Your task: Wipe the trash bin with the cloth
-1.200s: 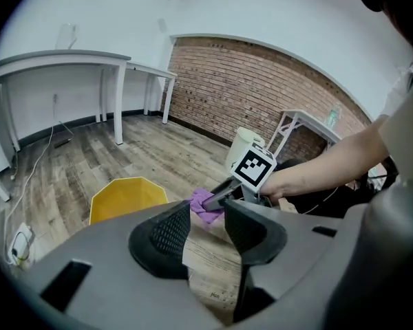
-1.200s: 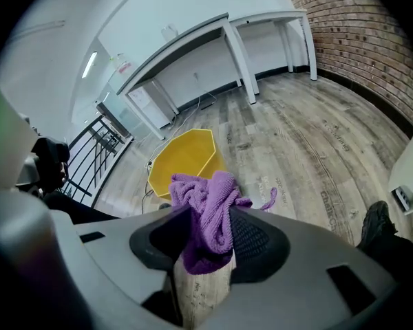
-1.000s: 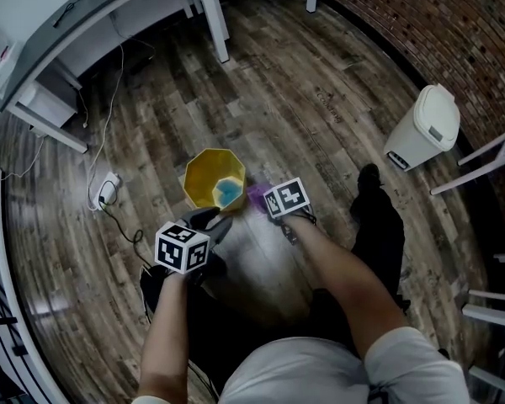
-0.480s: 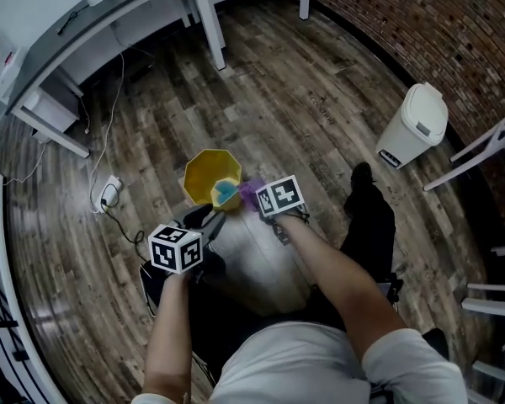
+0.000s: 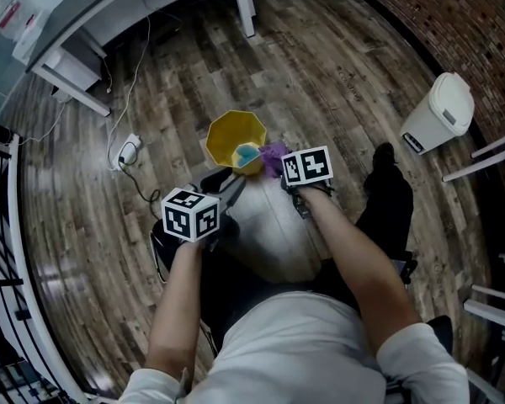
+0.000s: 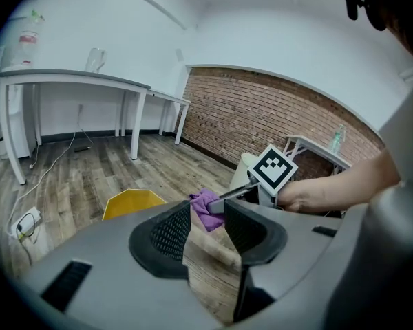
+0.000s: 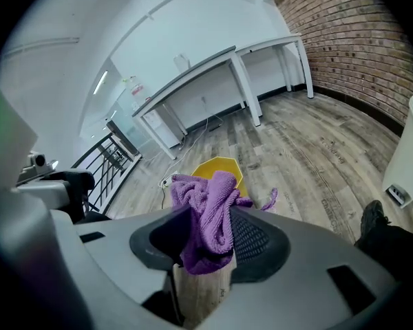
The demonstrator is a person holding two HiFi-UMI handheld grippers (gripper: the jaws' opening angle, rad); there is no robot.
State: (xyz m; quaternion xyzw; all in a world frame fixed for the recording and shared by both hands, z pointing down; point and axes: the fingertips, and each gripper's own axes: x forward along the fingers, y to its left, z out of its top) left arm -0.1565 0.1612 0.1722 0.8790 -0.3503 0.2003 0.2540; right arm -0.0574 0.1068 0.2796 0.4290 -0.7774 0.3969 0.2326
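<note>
A yellow octagonal trash bin (image 5: 231, 133) stands open on the wooden floor, with something light blue (image 5: 247, 155) inside it near the rim. My right gripper (image 5: 283, 163) is shut on a bunched purple cloth (image 5: 273, 153), held at the bin's right rim; the cloth (image 7: 208, 215) fills the jaws in the right gripper view, with the bin (image 7: 219, 168) just beyond. My left gripper (image 5: 227, 189) hovers just short of the bin on its near left side, open with nothing between its fingers. In the left gripper view the left gripper (image 6: 206, 217) looks at the bin (image 6: 132, 203) and cloth (image 6: 205, 207).
A white lidded pedal bin (image 5: 442, 110) stands at the right by the brick wall. A power strip (image 5: 129, 148) and its cable lie left of the yellow bin. White desks (image 5: 109, 2) line the far side, a black railing (image 5: 4, 251) the left. The person's shoe (image 5: 385, 155) is nearby.
Both grippers and the cloth keep about the same place beside the yellow bin. The head view has shifted, so the bin sits higher and further right in the picture.
</note>
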